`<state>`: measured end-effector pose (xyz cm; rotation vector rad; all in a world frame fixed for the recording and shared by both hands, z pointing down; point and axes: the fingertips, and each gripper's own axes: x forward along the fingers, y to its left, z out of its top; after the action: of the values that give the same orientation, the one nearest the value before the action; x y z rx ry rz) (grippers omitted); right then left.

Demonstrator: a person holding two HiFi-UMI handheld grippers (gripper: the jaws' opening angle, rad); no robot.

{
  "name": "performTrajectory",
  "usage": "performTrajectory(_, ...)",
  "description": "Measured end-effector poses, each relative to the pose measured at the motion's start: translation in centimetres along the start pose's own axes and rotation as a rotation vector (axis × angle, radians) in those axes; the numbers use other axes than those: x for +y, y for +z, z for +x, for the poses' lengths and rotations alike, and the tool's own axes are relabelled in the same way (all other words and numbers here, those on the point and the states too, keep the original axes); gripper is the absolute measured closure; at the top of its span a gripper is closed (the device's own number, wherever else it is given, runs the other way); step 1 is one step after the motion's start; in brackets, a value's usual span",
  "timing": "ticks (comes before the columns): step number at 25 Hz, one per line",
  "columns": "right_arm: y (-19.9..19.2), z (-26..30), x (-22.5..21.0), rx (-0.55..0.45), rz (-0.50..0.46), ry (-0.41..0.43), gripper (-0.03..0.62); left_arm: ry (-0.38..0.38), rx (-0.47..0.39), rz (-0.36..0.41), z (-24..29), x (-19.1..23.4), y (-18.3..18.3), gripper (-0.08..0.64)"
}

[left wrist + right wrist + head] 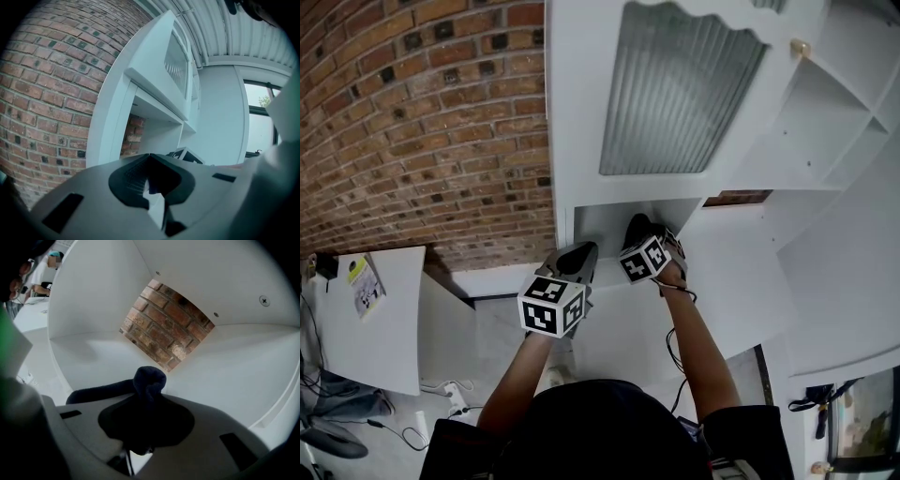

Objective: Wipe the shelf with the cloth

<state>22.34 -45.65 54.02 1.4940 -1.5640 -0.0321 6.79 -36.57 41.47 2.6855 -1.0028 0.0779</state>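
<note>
Head view, with both gripper views: my two grippers held up at a white shelf unit [581, 141] that stands against a brick wall [412, 122]. My right gripper [642, 231] reaches into the open compartment [605, 225] below the ribbed glass door [675, 89]. In its own view the right gripper [148, 401] has its jaws clamped on a dark blue cloth [150, 380]. The bunched end of the cloth stands out past the jaw tips, and a tail of it trails off to the left. The cloth lies inside the compartment, near its white panels [103, 357] and in front of the open back where brick [164, 329] shows. I cannot tell whether it presses on a panel. My left gripper [577, 253] hangs just beside the right one, outside the compartment at its lower edge. In its own view the left gripper [150, 158] has its jaws together with nothing between them. A white bench [389, 328] stands well apart at the lower left
</note>
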Motion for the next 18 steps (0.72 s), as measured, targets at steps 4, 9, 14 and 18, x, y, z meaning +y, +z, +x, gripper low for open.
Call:
performTrajectory(4, 0.5, 0.2, 0.3, -0.001, -0.015, 0.001, 0.506, 0.022, -0.001, 0.0, -0.7, 0.6, 0.0, 0.543)
performTrajectory(9, 1.6, 0.4, 1.2, -0.014, -0.02, 0.021, 0.506, 0.051, -0.008, -0.002, -1.5, 1.4, 0.2, 0.543)
performTrajectory(14, 2.9, 0.5, 2.2, -0.035, -0.039, 0.037, 0.506, 0.077, -0.011, -0.003, -2.3, 2.1, 0.1, 0.543)
performTrajectory(18, 3.9, 0.6, 3.1, -0.054, -0.053, 0.049, 0.506, 0.102, -0.016, -0.008, -3.0, 2.8, 0.1, 0.543)
